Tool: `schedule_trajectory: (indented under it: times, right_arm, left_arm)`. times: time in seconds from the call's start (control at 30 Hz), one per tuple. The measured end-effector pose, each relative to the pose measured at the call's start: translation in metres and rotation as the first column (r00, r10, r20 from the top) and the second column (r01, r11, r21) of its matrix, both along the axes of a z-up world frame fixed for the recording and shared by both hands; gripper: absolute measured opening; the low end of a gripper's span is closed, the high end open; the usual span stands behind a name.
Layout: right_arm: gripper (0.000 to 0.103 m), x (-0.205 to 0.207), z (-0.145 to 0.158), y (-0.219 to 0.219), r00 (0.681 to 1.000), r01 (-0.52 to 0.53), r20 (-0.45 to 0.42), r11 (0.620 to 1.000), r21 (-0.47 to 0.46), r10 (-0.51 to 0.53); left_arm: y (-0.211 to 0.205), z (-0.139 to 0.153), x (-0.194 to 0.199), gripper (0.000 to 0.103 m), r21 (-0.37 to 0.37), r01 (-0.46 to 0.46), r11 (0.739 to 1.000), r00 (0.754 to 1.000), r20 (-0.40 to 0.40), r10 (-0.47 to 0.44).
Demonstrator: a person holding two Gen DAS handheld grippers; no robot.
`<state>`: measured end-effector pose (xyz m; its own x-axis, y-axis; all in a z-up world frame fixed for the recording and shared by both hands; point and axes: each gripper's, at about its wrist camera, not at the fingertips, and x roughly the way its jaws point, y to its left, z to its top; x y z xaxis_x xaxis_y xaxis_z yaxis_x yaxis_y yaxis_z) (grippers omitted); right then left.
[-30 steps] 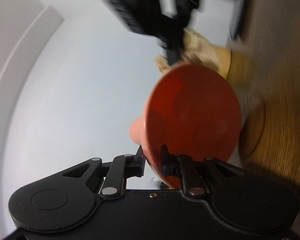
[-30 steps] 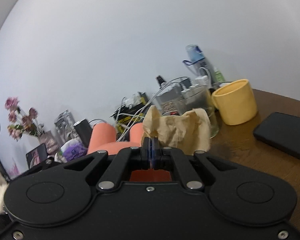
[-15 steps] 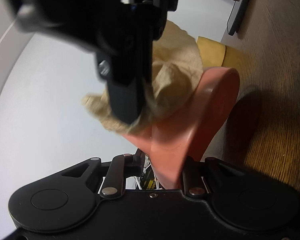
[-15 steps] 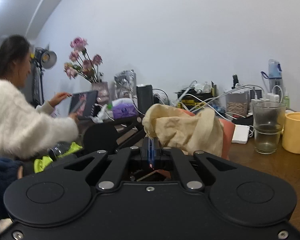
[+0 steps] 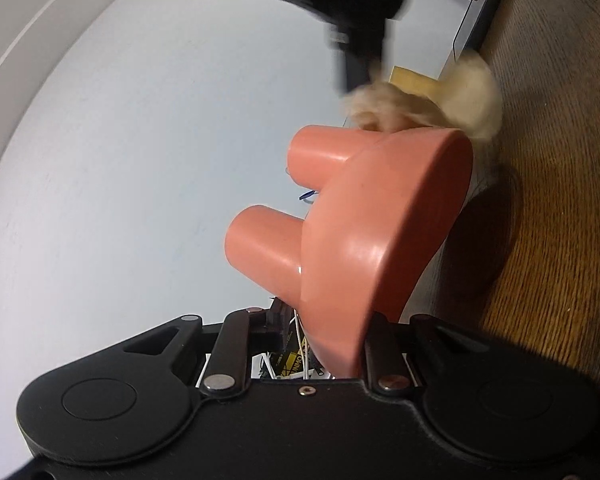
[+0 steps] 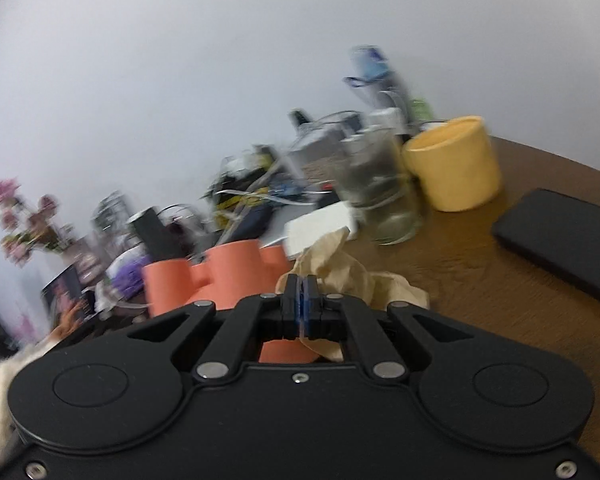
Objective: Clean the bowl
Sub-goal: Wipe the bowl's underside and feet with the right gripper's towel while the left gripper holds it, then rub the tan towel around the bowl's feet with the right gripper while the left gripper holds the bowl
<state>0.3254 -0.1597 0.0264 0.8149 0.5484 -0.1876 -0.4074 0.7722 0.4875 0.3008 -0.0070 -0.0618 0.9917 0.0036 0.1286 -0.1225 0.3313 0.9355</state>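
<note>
My left gripper [image 5: 328,334] is shut on the rim of an orange bowl [image 5: 384,236]. The bowl is held on edge above the wooden table [image 5: 560,208], its underside and two stubby legs turned toward the left wrist camera. A crumpled beige cloth [image 5: 456,96] sits at the bowl's far rim, pinched by my blurred right gripper [image 5: 356,76]. In the right wrist view the right gripper [image 6: 302,294] is shut on the cloth [image 6: 340,270], and the bowl's legs [image 6: 224,276] show just left of it. The inside of the bowl is hidden.
A yellow cup [image 6: 456,164], a drinking glass [image 6: 384,200] and a white box [image 6: 320,228] stand at the back of the table [image 6: 480,280]. A black phone [image 6: 560,240] lies on the right. Cables, clutter and pink flowers [image 6: 20,216] fill the far left.
The bowl has turned so its legged underside faces the left camera. The cloth went from over the bowl to its far rim. The right view swung back toward the cup.
</note>
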Motion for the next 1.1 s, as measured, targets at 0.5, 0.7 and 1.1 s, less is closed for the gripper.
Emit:
schedule_trajectory:
  times: [0.5,0.7,1.1]
  right_arm:
    - [0.002,-0.065,0.004,0.054,0.874,-0.325,0.248,0.881,-0.343,0.419]
    - [0.002,-0.049,0.006,0.053,0.978,-0.035,0.187,0.950,-0.309,0.097]
    - [0.002,-0.032,0.001,0.041,0.984,-0.160,0.044,0.966,-0.205,0.173]
  left_arm:
    - [-0.013,0.010,0.013,0.017,0.007,0.001,1.000,1.000,0.012,-0.001]
    - [-0.019,0.014,0.019,0.017,0.008,0.001,1.000,1.000,0.014,-0.001]
    - [-0.033,0.023,0.032,0.017,0.008,0.001,1.000,1.000,0.014,-0.001]
